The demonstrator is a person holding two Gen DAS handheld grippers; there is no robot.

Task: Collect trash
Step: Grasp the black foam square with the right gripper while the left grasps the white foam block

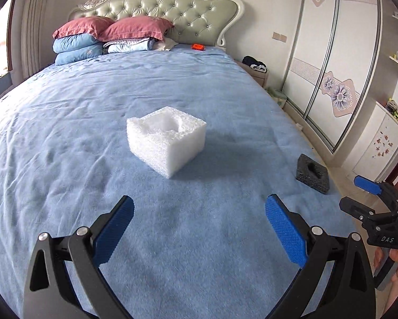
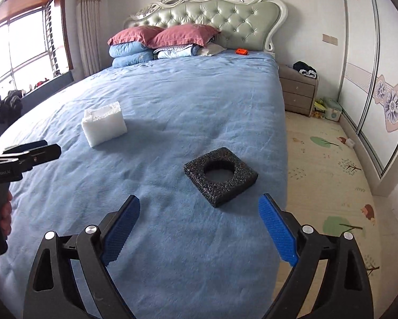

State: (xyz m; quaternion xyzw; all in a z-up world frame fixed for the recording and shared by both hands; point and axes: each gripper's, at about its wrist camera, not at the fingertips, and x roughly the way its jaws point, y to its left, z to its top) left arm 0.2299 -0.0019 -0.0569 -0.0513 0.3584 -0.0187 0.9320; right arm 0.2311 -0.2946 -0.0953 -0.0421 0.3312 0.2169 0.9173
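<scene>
Blue bedspread [image 1: 92,122] is our landmark: near its middle sits the white foam block [image 1: 167,139], ahead of our left gripper [image 1: 199,228], spread wide and empty. Toward its right edge lies the black foam square [image 2: 220,176], before our right gripper [image 2: 199,226], equally wide, holding nothing.

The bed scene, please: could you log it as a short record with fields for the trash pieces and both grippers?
surface: bed with blue cover
trash 1: white foam block, hollowed top, mid-bed
trash 2: black foam square with round hole, near the bed's right edge
left gripper: open, empty, aimed at white block, not touching
right gripper: open, empty, just short of black square
other: small orange item by headboard
collected so far: nothing held
</scene>
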